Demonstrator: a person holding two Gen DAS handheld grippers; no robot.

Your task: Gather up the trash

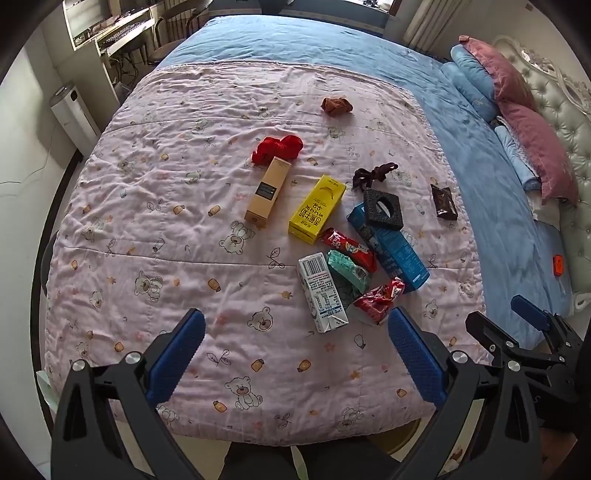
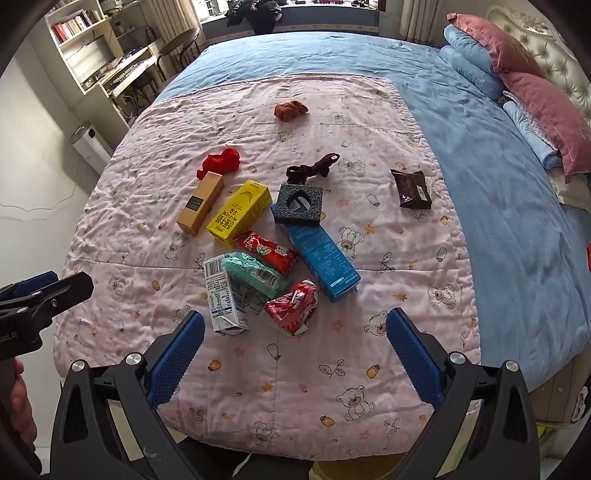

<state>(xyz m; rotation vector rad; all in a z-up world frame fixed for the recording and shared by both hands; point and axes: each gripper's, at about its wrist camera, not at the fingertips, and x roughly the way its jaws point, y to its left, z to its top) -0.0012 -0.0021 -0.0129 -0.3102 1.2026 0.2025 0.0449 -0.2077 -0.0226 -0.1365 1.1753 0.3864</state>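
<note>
Trash lies on a pink bear-print quilt (image 1: pixel 147 240): a white milk carton (image 1: pixel 322 291), a green wrapper (image 1: pixel 349 271), two red wrappers (image 1: pixel 347 248) (image 1: pixel 380 298), a blue box (image 1: pixel 391 247) with a black foam square (image 1: pixel 383 207) on it, a yellow carton (image 1: pixel 317 209), a tan box (image 1: pixel 266 192) and a dark packet (image 1: pixel 444 202). My left gripper (image 1: pixel 295 350) is open and empty above the quilt's near edge. My right gripper (image 2: pixel 295 350) is open and empty just short of the crumpled red wrapper (image 2: pixel 293 312) and milk carton (image 2: pixel 222 295).
Red cloth (image 1: pixel 277 147), brown cloth (image 1: pixel 336 105) and a dark cord (image 1: pixel 373 174) lie farther back on the quilt. The blue bedspread (image 1: pixel 480 166) with pillows (image 1: pixel 532 147) is to the right. A desk (image 1: pixel 118 33) and a white appliance (image 1: pixel 74 114) stand at left.
</note>
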